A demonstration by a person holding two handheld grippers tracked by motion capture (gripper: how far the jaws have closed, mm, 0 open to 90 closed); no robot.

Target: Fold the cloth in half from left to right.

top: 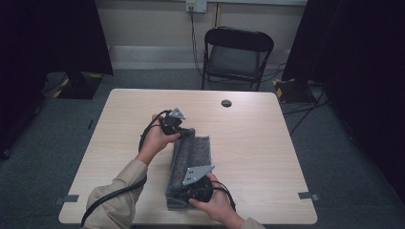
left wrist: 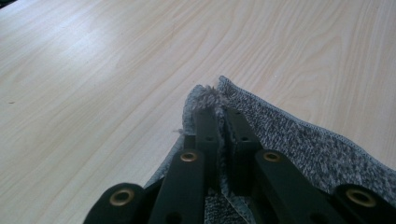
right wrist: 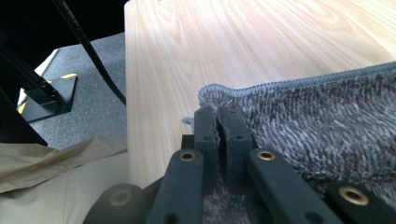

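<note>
A grey fuzzy towel point(top: 191, 157) lies folded lengthwise in the middle of the light wooden table point(top: 258, 143). My left gripper point(top: 179, 130) is at the towel's far left corner, shut on that corner. In the left gripper view the jaws pinch the frayed corner of the towel point(left wrist: 289, 135), with the left gripper point(left wrist: 220, 112) just above the tabletop. My right gripper point(top: 184, 194) is at the near left corner, by the table's front edge. In the right gripper view the right gripper point(right wrist: 218, 112) is shut on the hemmed corner of the towel point(right wrist: 322, 121).
A black folding chair point(top: 236, 55) stands beyond the table's far edge. A dark round grommet point(top: 226, 103) sits in the tabletop at the back. Black stands and cables lie on the grey floor point(top: 38, 143) at both sides. A beige sleeve point(right wrist: 51, 186) shows near the table's edge.
</note>
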